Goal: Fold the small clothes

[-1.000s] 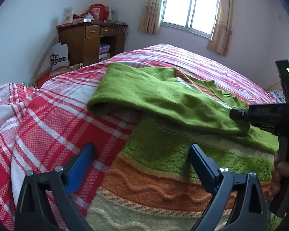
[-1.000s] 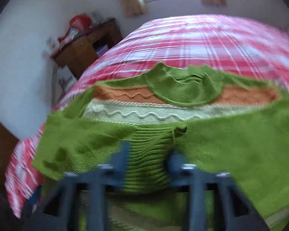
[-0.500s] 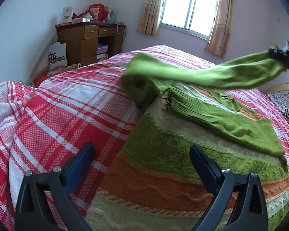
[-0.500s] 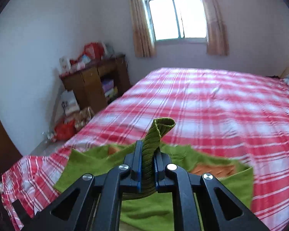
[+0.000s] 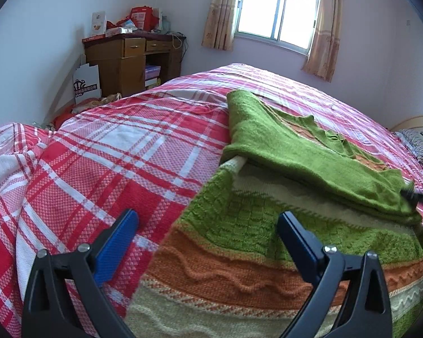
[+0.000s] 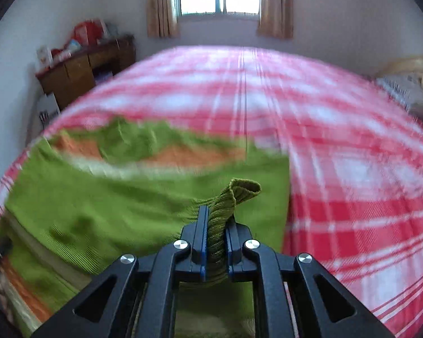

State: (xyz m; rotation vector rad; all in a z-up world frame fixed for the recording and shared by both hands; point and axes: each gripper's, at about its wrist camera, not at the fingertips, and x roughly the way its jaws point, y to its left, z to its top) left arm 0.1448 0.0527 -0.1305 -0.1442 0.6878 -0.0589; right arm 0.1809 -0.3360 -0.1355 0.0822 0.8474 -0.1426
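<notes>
Sweater sleeve (image 6: 225,219) pinched, right gripper (image 6: 215,242) low

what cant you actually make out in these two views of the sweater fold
- Right wrist view: motion blur smears the sweater body and bedspread; knit pattern unreadable.
- Left wrist view: right gripper is cut off by the right edge; only a black tip shows at the sleeve.
- Left wrist view: the sleeve covers part of the sweater's chest.
- Left gripper open; sweater hem runs off the bottom edge.
</notes>
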